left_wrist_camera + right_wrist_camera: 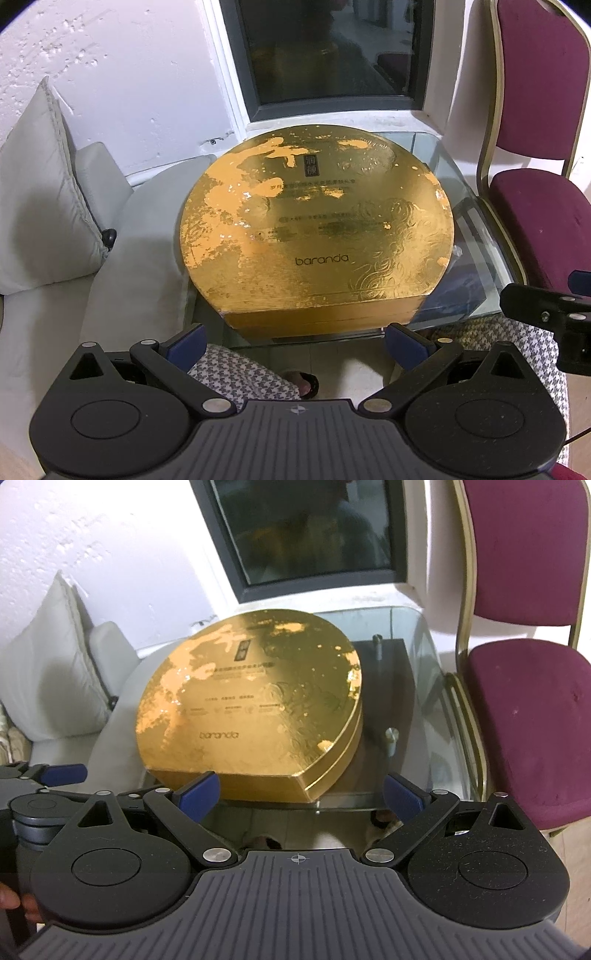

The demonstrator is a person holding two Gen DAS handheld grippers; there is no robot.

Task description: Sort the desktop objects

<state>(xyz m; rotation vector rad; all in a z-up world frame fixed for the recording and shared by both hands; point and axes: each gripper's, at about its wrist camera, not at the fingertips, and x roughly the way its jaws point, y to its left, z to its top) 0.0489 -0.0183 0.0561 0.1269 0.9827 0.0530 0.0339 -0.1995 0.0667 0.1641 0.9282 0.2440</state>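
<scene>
Large gold box [317,236], round with one flat side, lid closed, "baranda" printed on top; it lies on the glass surface [439,155] and covers most of it, flat side along the near edge, round back reaching toward the far edge under the dark window [332,51]. From the right wrist view the box sits toward the left edge, leaving bare glass along the right edge. Left hand-held gripper [295,341] spread wide, blue fingertips [190,341] apart, nothing between them, held just short of the near edge in front of the box's flat side. Right hand-held gripper [301,794] likewise spread wide and empty, near the same edge at the box's near right corner. Maroon chair [524,686] beside the right edge; grey cushion [40,184] off the left.
</scene>
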